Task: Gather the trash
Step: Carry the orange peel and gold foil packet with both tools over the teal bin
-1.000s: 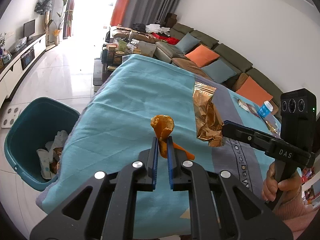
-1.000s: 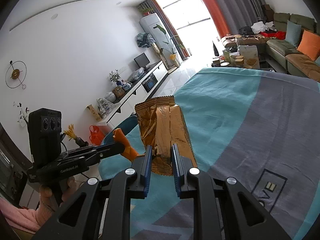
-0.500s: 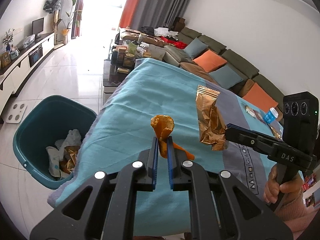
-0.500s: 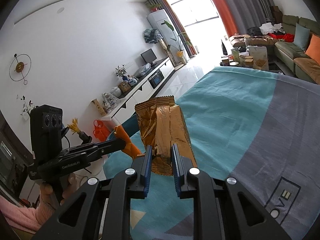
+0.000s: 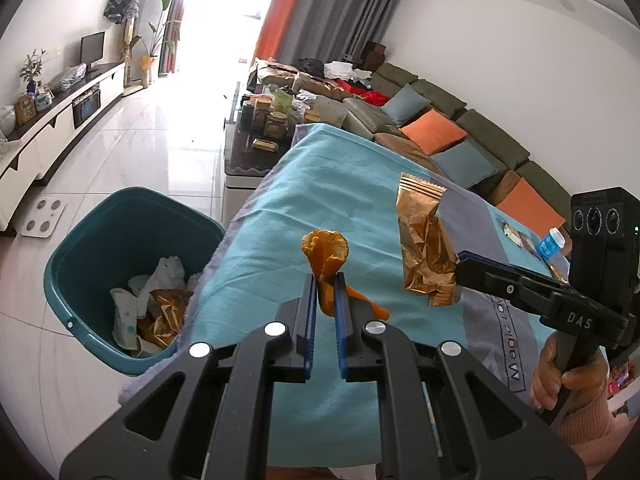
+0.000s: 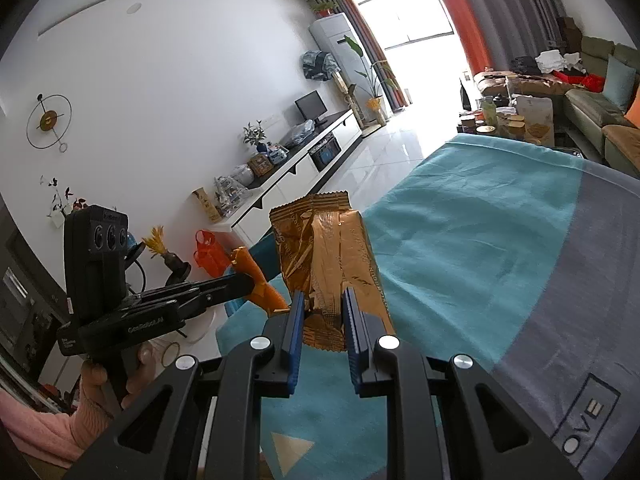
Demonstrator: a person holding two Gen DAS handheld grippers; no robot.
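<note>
My left gripper (image 5: 323, 280) is shut on an orange peel (image 5: 325, 249) and holds it above the left edge of the table. My right gripper (image 6: 323, 300) is shut on a crumpled gold snack wrapper (image 6: 328, 248), held in the air over the table. In the left wrist view the wrapper (image 5: 425, 244) hangs from the right gripper (image 5: 460, 268) to the right of the peel. In the right wrist view the peel (image 6: 256, 276) shows in the left gripper (image 6: 250, 280). A teal trash bin (image 5: 80, 248) stands on the floor left of the table, with paper and a gold wrapper inside.
The table wears a teal and grey cloth (image 5: 352, 184). A small blue-capped bottle (image 5: 551, 242) and small packets (image 5: 516, 236) lie at its far right. A low table with jars (image 5: 268, 120) and a sofa (image 5: 460, 136) stand beyond. A white scale (image 5: 42, 222) lies on the floor.
Both grippers have moved left toward the bin side with their loads still held. The bin now shows more fully in the left wrist view.
</note>
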